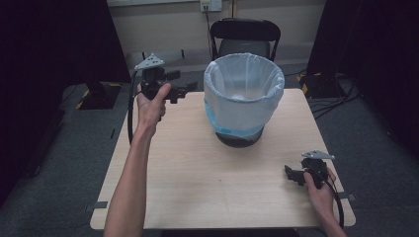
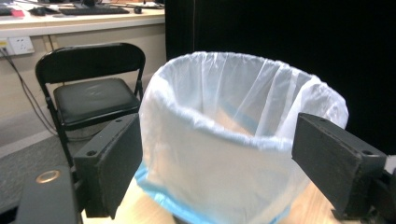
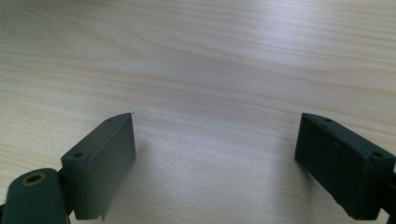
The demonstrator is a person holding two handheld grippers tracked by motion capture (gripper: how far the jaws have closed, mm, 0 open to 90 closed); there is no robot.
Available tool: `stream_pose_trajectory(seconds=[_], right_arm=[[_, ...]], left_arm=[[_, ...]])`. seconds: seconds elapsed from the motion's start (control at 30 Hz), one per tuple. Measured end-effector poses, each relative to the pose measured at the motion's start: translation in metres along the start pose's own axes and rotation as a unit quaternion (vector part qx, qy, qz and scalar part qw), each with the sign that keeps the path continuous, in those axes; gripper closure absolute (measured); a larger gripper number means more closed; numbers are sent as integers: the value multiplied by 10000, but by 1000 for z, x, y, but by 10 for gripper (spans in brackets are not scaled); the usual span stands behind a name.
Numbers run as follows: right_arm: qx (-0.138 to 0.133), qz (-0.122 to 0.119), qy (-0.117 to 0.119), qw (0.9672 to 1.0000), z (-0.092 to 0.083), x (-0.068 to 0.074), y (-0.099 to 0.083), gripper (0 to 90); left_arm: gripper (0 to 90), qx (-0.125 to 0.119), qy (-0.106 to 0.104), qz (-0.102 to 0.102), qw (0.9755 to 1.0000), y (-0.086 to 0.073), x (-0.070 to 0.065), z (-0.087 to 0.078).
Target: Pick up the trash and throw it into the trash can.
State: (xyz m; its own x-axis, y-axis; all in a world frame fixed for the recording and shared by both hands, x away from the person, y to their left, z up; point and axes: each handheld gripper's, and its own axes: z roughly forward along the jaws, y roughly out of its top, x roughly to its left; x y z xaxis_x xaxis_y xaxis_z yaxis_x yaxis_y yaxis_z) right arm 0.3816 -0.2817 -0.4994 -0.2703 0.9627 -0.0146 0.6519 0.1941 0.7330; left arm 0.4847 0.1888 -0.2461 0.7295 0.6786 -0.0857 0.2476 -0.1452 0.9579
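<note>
Left tool (image 1: 184, 89) is up in the air, jaws spread wide w/ nothing inside, just beside the bin (image 1: 243, 98) at the tabletop's (image 1: 197, 168) far side. Right tool (image 1: 291, 174) sits low near the front right corner, spread & empty too

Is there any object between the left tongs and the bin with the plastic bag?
Nothing visible stands between them. The left tongs, jaws open and empty, point at the white bag that lines the bin, with only air in the gap. The right tongs rest low over the table, far to the side.
</note>
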Motion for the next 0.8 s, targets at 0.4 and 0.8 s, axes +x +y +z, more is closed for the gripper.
stream_pose_trajectory(seconds=[0.4,0.8], right_arm=[[-5,-6,-2,10000,0,0,0,114],[0,0,0,10000,0,0,0,113]], left_arm=[[183,109,248,7,9996,-31,3,-37],[195,326,519,149,9980,-65,-3,-60]])
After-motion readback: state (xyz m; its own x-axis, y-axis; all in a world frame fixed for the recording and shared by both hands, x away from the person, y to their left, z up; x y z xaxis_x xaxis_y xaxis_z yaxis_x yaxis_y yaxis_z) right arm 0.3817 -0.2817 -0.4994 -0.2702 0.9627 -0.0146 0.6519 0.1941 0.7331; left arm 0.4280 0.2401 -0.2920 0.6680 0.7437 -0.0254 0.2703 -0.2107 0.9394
